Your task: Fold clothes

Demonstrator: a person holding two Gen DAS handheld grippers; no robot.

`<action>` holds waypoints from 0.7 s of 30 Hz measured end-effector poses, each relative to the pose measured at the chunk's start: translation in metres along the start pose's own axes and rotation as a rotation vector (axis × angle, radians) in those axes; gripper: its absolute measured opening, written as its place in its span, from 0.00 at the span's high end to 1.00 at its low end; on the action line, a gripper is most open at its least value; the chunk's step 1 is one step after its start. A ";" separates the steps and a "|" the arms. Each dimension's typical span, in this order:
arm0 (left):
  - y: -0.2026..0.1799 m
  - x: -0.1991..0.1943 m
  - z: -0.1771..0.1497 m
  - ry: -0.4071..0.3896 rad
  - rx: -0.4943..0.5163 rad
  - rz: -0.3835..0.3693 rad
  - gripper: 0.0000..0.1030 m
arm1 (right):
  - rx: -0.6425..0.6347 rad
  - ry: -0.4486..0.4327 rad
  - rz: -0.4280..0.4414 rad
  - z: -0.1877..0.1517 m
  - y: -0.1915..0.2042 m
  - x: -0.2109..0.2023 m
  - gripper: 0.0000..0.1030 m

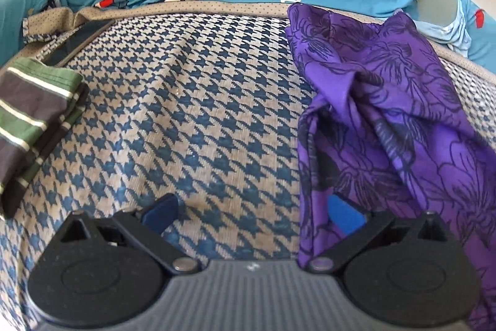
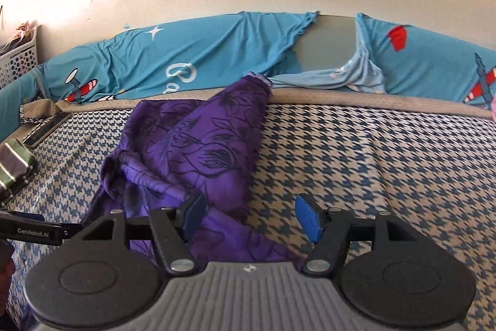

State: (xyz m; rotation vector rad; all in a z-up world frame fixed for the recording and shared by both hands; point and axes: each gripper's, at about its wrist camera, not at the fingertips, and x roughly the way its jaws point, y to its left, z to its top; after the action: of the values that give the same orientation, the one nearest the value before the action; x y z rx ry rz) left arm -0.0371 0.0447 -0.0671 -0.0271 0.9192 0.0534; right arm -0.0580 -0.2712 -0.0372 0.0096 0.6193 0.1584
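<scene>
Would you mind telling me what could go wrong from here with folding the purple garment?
1. The purple garment lies bunched, with overlapping folds; a grasp now might pinch several layers and fold it crooked.
2. Its far tip reaches the mat's beige border beside the blue bedding, so pulling could snag there.
3. Both the left gripper and right gripper have open jaws holding nothing; closing too early may catch only the houndstooth mat.
</scene>
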 end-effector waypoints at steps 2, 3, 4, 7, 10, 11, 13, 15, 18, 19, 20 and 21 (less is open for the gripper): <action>-0.001 -0.003 -0.007 0.002 0.015 0.009 0.00 | 0.050 -0.001 -0.031 -0.009 -0.011 -0.014 0.35; -0.001 -0.004 -0.012 0.000 0.014 0.011 0.00 | 0.077 -0.001 -0.045 -0.014 -0.016 -0.020 0.34; -0.001 -0.007 -0.016 -0.006 0.010 0.012 0.00 | 0.100 0.002 -0.060 -0.018 -0.021 -0.026 0.33; -0.002 -0.015 -0.028 -0.021 0.003 0.022 0.00 | 0.166 0.014 -0.106 -0.033 -0.033 -0.038 0.30; -0.002 -0.022 -0.038 -0.027 -0.009 0.029 0.00 | 0.226 0.034 -0.148 -0.047 -0.045 -0.044 0.30; -0.001 -0.024 -0.041 -0.029 -0.015 0.030 0.00 | 0.233 0.042 -0.155 -0.051 -0.047 -0.042 0.30; -0.001 -0.028 -0.046 -0.031 -0.024 0.031 0.00 | 0.247 0.060 -0.170 -0.059 -0.052 -0.040 0.30; 0.000 -0.031 -0.048 -0.030 -0.027 0.029 0.00 | 0.254 0.074 -0.190 -0.065 -0.054 -0.035 0.30; 0.002 -0.031 -0.049 -0.032 -0.025 0.024 0.00 | 0.280 0.090 -0.193 -0.073 -0.055 -0.027 0.30; 0.002 -0.031 -0.049 -0.032 -0.025 0.022 0.00 | 0.285 0.092 -0.192 -0.076 -0.055 -0.025 0.30; 0.002 -0.031 -0.049 -0.033 -0.024 0.020 0.00 | 0.271 0.079 -0.198 -0.076 -0.053 -0.024 0.30; 0.002 -0.030 -0.049 -0.034 -0.024 0.020 0.00 | 0.254 0.068 -0.204 -0.077 -0.050 -0.023 0.33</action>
State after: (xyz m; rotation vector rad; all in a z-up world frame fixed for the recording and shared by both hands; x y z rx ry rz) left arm -0.0946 0.0437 -0.0727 -0.0395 0.8844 0.0830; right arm -0.1134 -0.3271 -0.0894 0.1864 0.7013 -0.1188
